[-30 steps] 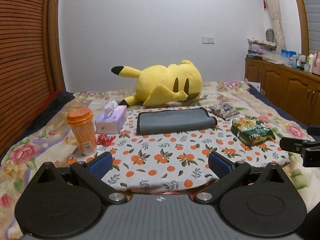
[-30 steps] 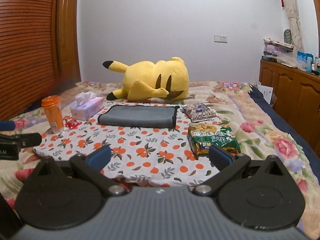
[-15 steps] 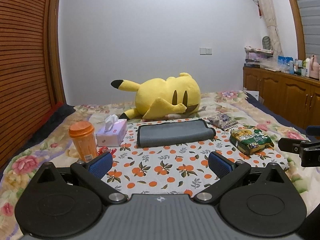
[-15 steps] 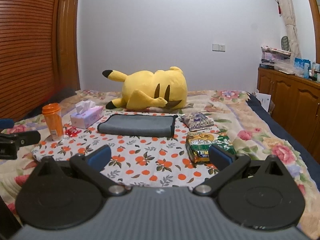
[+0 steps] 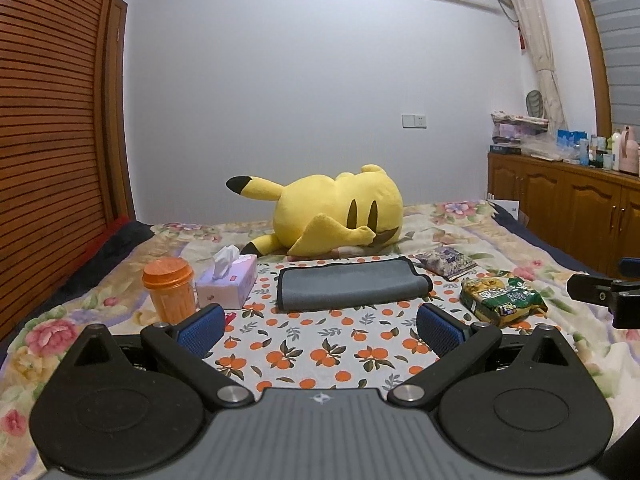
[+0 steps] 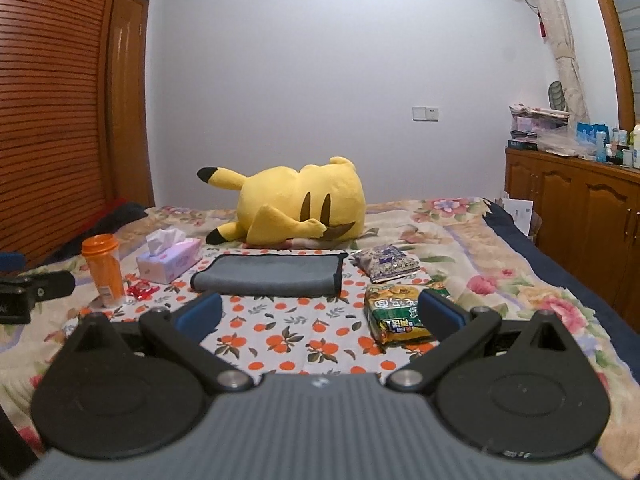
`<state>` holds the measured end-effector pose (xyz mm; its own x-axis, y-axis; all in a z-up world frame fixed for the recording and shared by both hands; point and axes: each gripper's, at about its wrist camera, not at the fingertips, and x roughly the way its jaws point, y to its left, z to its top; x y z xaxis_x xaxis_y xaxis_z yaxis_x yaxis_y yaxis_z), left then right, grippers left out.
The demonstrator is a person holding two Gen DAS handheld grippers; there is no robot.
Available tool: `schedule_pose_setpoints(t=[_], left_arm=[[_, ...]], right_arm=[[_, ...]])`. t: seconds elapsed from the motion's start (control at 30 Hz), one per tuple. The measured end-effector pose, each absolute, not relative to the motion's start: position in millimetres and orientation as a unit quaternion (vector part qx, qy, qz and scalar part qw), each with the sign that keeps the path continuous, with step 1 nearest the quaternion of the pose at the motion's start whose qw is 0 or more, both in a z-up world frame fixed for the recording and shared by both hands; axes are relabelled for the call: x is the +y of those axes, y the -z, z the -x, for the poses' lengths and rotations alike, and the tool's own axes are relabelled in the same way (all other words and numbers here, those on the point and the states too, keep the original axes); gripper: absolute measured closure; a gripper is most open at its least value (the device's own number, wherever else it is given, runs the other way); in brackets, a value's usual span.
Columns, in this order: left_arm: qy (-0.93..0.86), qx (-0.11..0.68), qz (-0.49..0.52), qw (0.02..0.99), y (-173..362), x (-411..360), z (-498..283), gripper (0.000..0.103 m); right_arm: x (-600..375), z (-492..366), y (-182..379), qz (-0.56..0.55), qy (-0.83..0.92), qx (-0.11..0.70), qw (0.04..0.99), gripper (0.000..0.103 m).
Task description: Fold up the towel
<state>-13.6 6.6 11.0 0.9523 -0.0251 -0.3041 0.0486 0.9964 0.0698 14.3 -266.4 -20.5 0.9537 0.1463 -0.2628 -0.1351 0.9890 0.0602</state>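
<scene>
A grey towel (image 5: 352, 286) with a dark edge lies folded into a flat rectangle on the orange-print cloth (image 5: 320, 344) on the bed; it also shows in the right wrist view (image 6: 268, 274). My left gripper (image 5: 320, 326) is open and empty, well short of the towel. My right gripper (image 6: 320, 314) is open and empty, also short of the towel. The right gripper's tip shows at the right edge of the left wrist view (image 5: 604, 292). The left gripper's tip shows at the left edge of the right wrist view (image 6: 36, 290).
A yellow plush toy (image 5: 340, 216) lies behind the towel. An orange cup (image 5: 170, 294) and a tissue box (image 5: 228, 284) stand to its left. A green snack bag (image 5: 500, 296) and a purple packet (image 5: 446, 262) lie to its right. Wooden cabinets (image 5: 568, 216) line the right wall.
Both grippers have tilted up and drawn back a little, so the bed sits lower in both views. The towel has not moved.
</scene>
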Motion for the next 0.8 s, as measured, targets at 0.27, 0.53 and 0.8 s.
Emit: schedule_pose_setpoints(t=[0.27,0.53,0.8], left_arm=[[0.017,0.153,-0.038,0.987,-10.1,7.2,14.2,0.000],[0.017,0.153,-0.038,0.987,-9.9,7.3,14.0,0.000],[0.017,0.153,-0.039,0.987,-9.8,7.2,14.2,0.000]], right_arm=[[-266.6,-14.5,21.3,-0.020,-0.071,0.135,0.988,0.000],[-266.7,-14.8,21.3,-0.020,-0.071,0.135,0.988,0.000],[-266.5,-14.6,21.3,-0.020,-0.071,0.135,0.988,0.000]])
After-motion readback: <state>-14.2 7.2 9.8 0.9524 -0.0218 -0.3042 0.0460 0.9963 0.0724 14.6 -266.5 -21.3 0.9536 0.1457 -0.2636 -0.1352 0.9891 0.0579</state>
